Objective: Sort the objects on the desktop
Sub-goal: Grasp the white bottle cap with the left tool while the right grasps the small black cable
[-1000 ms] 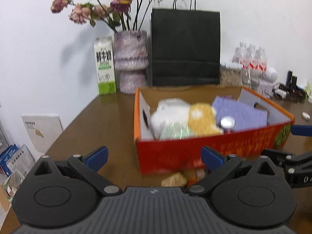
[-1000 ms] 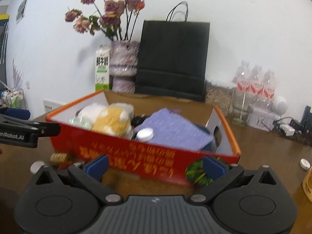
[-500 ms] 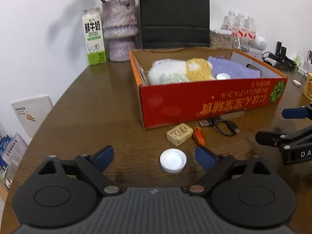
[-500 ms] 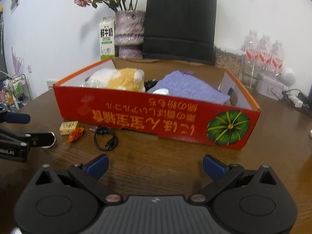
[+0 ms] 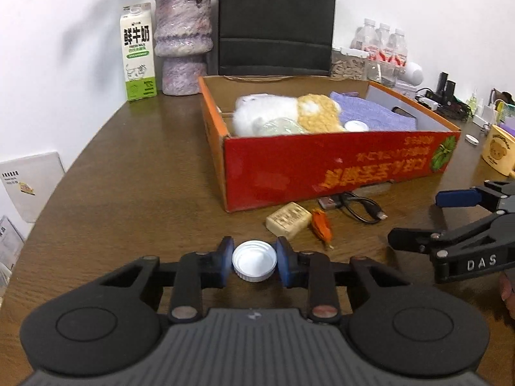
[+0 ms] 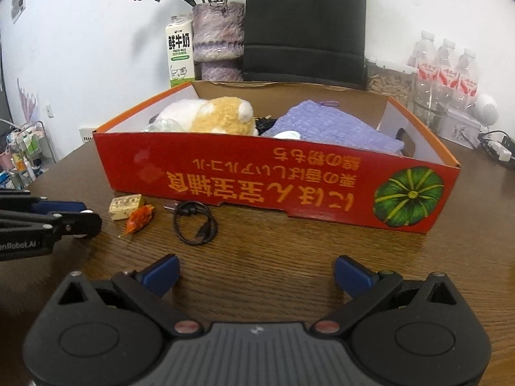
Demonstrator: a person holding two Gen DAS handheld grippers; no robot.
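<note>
White plastic, a bottle cap [image 5: 254, 260] sat on the brown counter [image 5: 128, 193], pinched by the left tongs [image 5: 254, 262], whose jaws had just closed; the right tongs [image 6: 256, 275] hung spread, empty. Lifting it into the red box [image 5: 322, 167] looked next.

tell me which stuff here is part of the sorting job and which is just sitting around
Part of the job:
- white cap, pinched in the left tongs
- red box
- tan block
- orange wrapper
- black cable
- right tongs, open over bare table

Just sitting around:
- milk carton
- vase
- black bag
- water bottles
- yellow mug
</note>
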